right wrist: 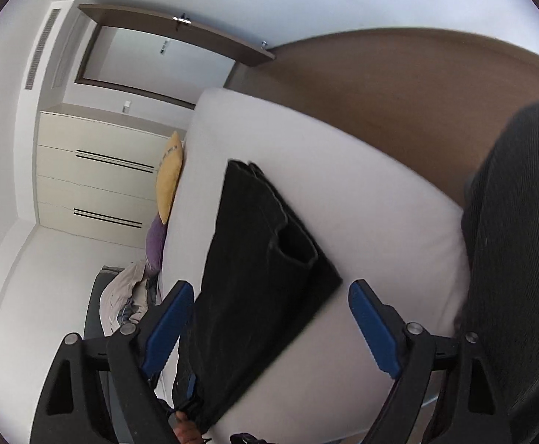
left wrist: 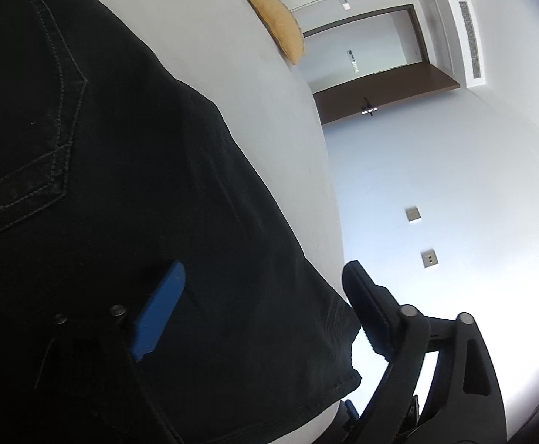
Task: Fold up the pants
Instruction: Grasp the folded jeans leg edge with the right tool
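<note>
Black pants (right wrist: 254, 259) on the white bed (right wrist: 380, 222) lie between both spread grippers' fingers, left gripper (left wrist: 265, 307) and right gripper (right wrist: 269, 318).

Left tongs (left wrist: 265, 314) wide open, 2 blue pads spread over the near edge of the black pants (left wrist: 121, 185). Left pad sits over the denim, contact unclear; right pad hangs off the fabric edge, apart from it. Pants lie flat on the white bed (left wrist: 262, 92), stitched back pocket (left wrist: 29, 118) far left. Yellow pillow (left wrist: 277, 22) at the far end of the bed.
</note>
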